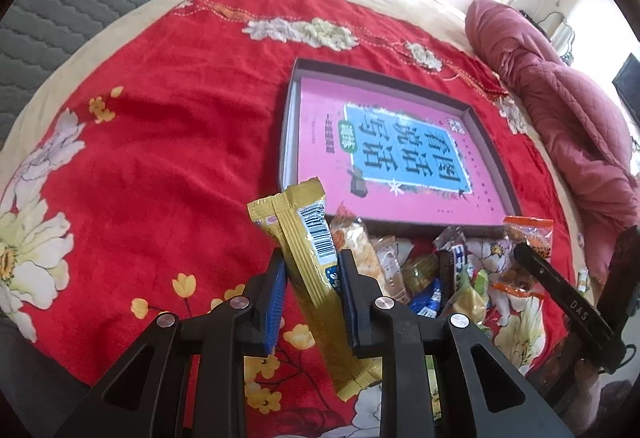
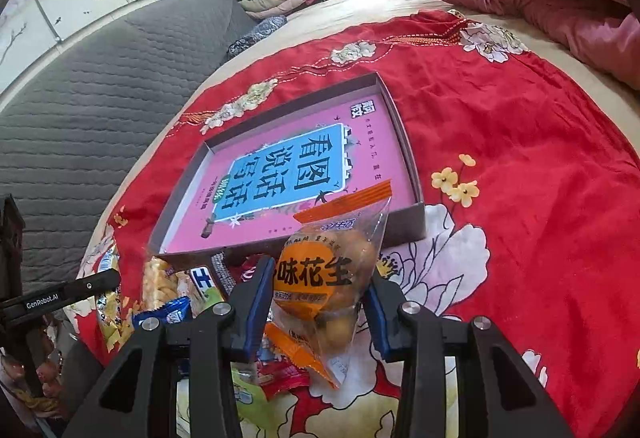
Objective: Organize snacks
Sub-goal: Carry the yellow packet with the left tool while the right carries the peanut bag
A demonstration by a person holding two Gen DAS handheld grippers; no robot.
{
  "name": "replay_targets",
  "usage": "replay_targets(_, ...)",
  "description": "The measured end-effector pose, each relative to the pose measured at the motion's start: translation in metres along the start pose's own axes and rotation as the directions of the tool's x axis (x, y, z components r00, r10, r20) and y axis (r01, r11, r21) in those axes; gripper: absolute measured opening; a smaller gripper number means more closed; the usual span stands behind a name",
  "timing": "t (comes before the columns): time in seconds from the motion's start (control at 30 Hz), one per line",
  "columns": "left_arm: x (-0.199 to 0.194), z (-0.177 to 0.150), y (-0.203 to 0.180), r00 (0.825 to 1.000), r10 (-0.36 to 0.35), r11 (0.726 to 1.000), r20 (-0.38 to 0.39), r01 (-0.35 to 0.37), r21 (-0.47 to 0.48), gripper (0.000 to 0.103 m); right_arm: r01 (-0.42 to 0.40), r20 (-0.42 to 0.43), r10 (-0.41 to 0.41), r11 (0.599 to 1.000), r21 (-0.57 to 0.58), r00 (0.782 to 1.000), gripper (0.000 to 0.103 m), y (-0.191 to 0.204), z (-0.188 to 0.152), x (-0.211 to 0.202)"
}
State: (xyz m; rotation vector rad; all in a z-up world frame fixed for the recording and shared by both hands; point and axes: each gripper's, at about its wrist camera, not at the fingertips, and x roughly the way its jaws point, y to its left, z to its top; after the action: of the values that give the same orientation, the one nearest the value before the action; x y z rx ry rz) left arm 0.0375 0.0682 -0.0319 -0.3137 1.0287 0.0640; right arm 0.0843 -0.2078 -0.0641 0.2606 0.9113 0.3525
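The left tongs [image 1: 312, 302] are clamped on a long yellow snack bar [image 1: 308, 262], which stands tilted between the blue pads above the red floral bedspread [image 1: 160, 166]; the right tongs [image 2: 318, 302] grip a clear orange-trimmed peanut packet [image 2: 326, 278] by its sides; just beyond both lies a heap of loose snacks [image 1: 436, 278]; past the heap sits a shallow box [image 2: 416, 220] holding a pink book [image 2: 280, 174].
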Motion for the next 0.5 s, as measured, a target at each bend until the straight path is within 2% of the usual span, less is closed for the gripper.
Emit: replay_targets(0.5,-0.006,0.023,-0.019,0.999,0.024,0.999,0.046,-0.026,0.031,0.026,-0.058,0.076,0.058,0.998,0.0,0.995,0.042,0.005,0.017,-0.005)
